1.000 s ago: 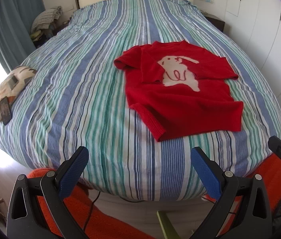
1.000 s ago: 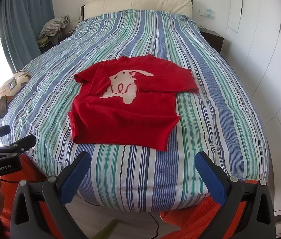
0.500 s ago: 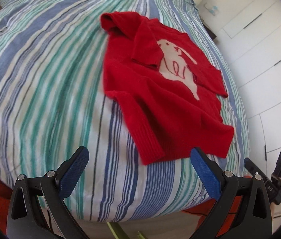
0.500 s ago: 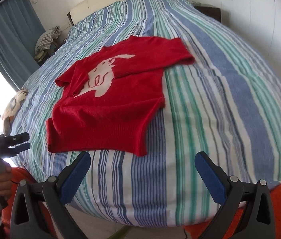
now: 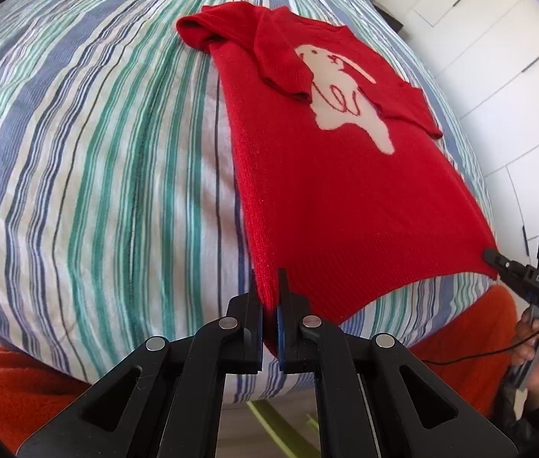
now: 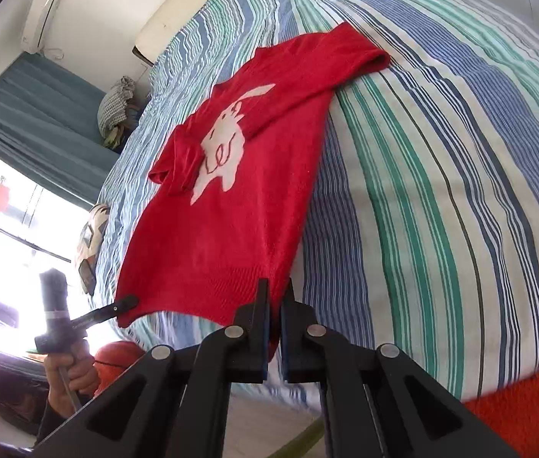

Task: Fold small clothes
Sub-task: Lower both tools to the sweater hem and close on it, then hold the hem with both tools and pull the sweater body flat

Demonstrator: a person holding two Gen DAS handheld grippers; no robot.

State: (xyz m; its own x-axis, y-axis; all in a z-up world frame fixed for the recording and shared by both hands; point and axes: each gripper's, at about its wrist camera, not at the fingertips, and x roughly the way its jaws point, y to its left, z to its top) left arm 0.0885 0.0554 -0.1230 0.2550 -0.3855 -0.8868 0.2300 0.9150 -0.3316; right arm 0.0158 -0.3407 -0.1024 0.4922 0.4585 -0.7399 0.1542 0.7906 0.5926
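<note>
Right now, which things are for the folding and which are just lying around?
For the folding:
red sweater
left gripper, clamped on one hem corner
right gripper, clamped on the other hem corner

Just lying around:
striped bedcover
patterned cushion
bundle of cloth by the curtain

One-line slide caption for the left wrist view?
Left tongs shut on red sweater hem corner; right tongs pinch the other corner.

The red sweater's (image 5: 338, 206) hem corners (both) vanish between closed claws.
</note>
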